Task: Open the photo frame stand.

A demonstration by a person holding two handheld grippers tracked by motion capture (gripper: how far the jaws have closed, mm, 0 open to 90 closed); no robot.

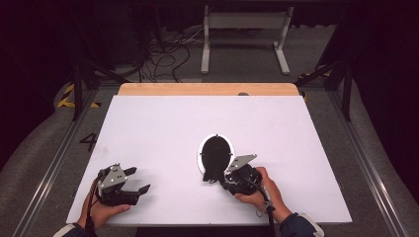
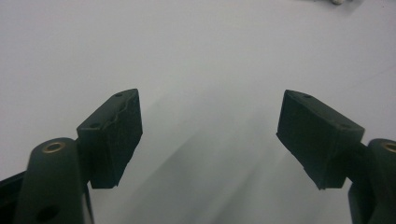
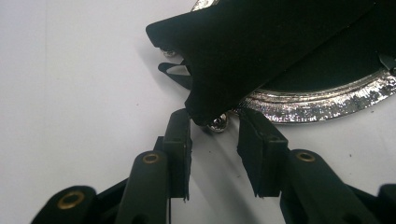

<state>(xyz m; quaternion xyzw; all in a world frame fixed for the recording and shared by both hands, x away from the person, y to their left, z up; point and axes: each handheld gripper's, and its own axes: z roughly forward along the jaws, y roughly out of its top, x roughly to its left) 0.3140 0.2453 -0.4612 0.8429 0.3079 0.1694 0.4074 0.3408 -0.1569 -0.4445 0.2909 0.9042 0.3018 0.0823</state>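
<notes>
Right hand-held gripper [image 3: 215, 140] at black-lined silver frame [image 3: 322, 105], white table [image 1: 158, 128]

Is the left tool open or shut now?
Open: the left tool holds its two black pads far apart over the bare white table, nothing between them.

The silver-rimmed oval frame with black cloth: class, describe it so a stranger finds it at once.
On the white table, look just ahead of the right gripper. The oval frame lies flat there, its shiny silver rim around black cloth, the sole dark thing on the sheet besides the grippers.
</notes>
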